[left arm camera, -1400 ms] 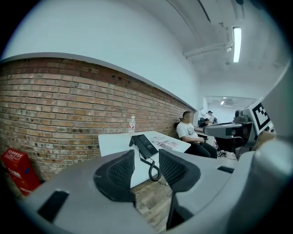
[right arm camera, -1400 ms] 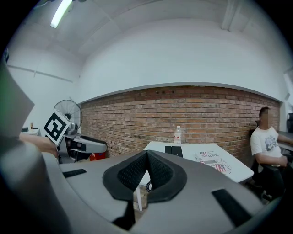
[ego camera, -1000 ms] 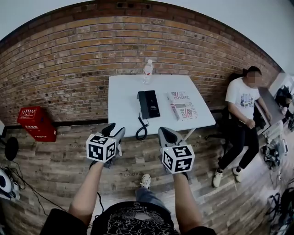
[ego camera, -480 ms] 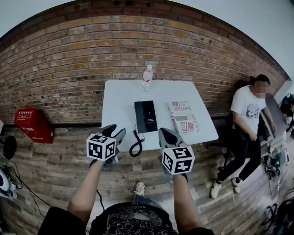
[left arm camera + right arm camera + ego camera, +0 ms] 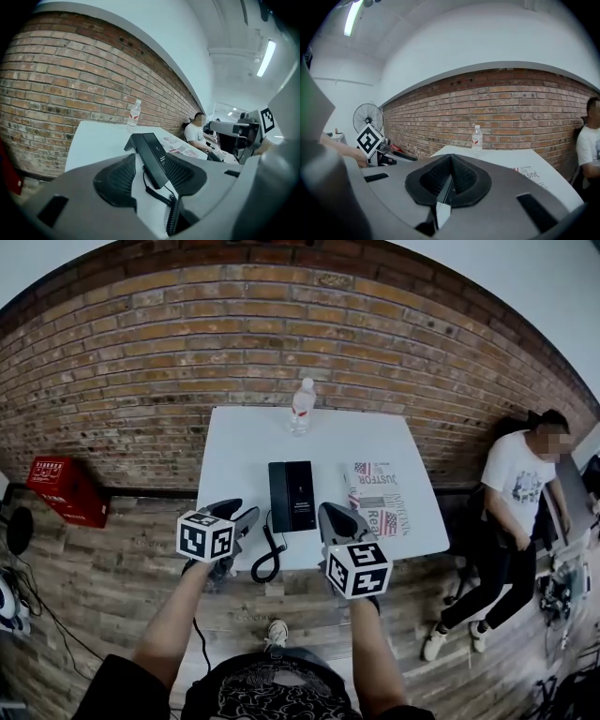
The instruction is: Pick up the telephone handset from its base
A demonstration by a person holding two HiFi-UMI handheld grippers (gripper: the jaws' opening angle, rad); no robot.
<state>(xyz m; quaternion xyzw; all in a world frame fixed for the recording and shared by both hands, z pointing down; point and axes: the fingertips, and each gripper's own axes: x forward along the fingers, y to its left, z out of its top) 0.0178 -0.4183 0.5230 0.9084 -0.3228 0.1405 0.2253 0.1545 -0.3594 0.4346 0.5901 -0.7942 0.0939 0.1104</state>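
Observation:
A black telephone (image 5: 292, 495) lies on the white table (image 5: 234, 446), its handset resting on the base's left side. Its coiled cord (image 5: 265, 559) hangs over the table's front edge. My left gripper (image 5: 236, 515) hovers just short of that edge, left of the cord, open and empty. Between its pads in the left gripper view I see the telephone (image 5: 152, 157) and the cord (image 5: 164, 199). My right gripper (image 5: 336, 519) is level with it, right of the cord, shut on nothing. Its pads (image 5: 461, 180) meet at the tips in the right gripper view.
A water bottle (image 5: 301, 407) stands at the table's far edge by the brick wall. A newspaper (image 5: 380, 498) lies right of the telephone. A person (image 5: 520, 512) sits right of the table. A red box (image 5: 61, 488) stands on the wooden floor at left.
The table and telephone have come closer and now sit just ahead of both grippers. The grippers keep the same pose, left open and right shut.

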